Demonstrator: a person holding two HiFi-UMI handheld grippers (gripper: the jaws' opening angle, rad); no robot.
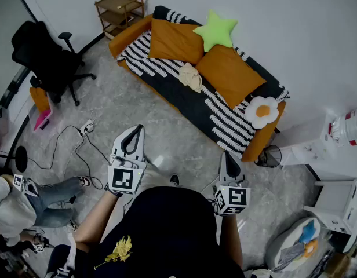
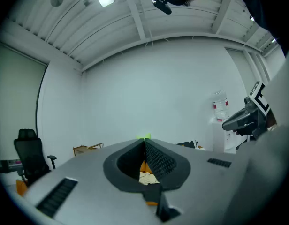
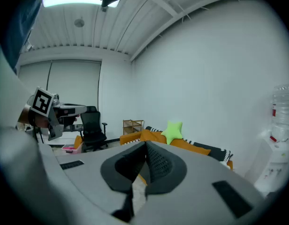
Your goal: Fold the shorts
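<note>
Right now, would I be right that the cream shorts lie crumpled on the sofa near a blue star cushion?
Not quite: the star cushion is green, not blue, as the head view shows. The cream shorts do lie crumpled on the sofa.

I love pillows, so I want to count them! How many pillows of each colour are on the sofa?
Orange pillows: 2
Green star pillow: 1
White and yellow egg pillow: 1
Total: 4
</note>
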